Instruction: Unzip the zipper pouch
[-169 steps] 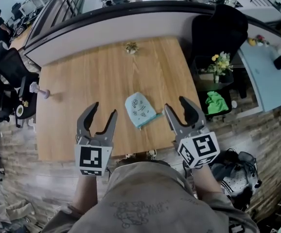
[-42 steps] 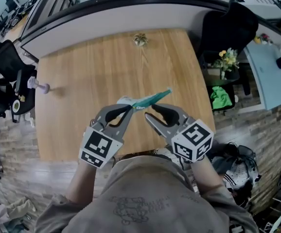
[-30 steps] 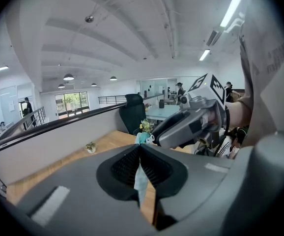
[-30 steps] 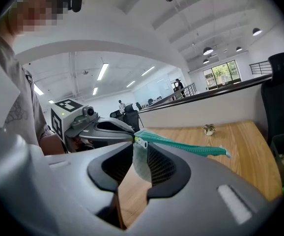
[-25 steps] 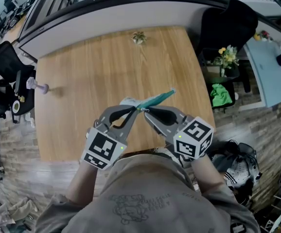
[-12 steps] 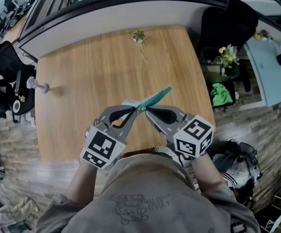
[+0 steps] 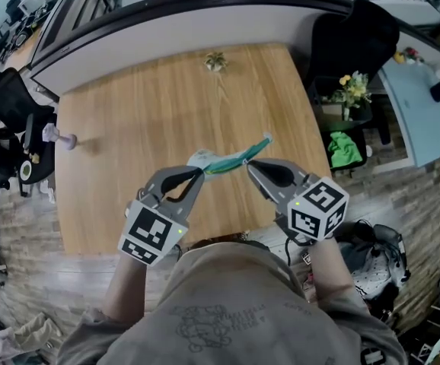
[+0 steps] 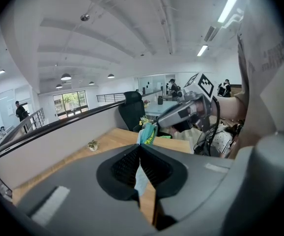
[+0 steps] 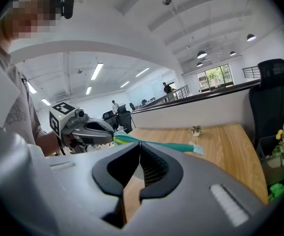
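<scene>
The zipper pouch, pale blue with a teal zipper edge, hangs stretched in the air above the wooden table, between my two grippers. My left gripper is shut on the pouch's left end; pale fabric shows between its jaws in the left gripper view. My right gripper is shut at the teal zipper line, on the pull as far as I can tell; the pull itself is too small to make out. In the right gripper view the teal edge runs across just beyond the shut right gripper to the left gripper.
A tiny potted plant stands at the table's far edge and a small pale object at its left edge. A black chair, yellow flowers and a green bundle are off the right side.
My right gripper has closed at the zipper line and moved right, away from the left gripper. The pouch is now stretched flatter between them. The left gripper has barely shifted.
</scene>
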### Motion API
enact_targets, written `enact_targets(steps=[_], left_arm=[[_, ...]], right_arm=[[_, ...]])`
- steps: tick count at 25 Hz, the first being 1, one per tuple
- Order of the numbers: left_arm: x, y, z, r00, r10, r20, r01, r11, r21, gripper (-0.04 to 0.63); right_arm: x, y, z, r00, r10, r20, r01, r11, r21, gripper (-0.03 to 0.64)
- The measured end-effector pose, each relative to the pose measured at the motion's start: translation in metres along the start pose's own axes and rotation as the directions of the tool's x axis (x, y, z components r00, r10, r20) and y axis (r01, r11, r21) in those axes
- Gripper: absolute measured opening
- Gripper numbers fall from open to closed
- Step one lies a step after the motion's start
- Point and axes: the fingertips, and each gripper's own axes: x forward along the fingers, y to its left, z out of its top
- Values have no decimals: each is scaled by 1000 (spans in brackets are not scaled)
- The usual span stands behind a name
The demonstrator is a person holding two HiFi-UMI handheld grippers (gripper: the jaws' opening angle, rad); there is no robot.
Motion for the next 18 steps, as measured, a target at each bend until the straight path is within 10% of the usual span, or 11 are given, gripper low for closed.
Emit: enact_targets(steps=[18], left_arm=[[-25, 20, -16, 995, 103, -14, -103, 994, -36, 9]], right_arm=[[-33, -37, 6, 984, -173, 44, 172, 985, 21, 14]])
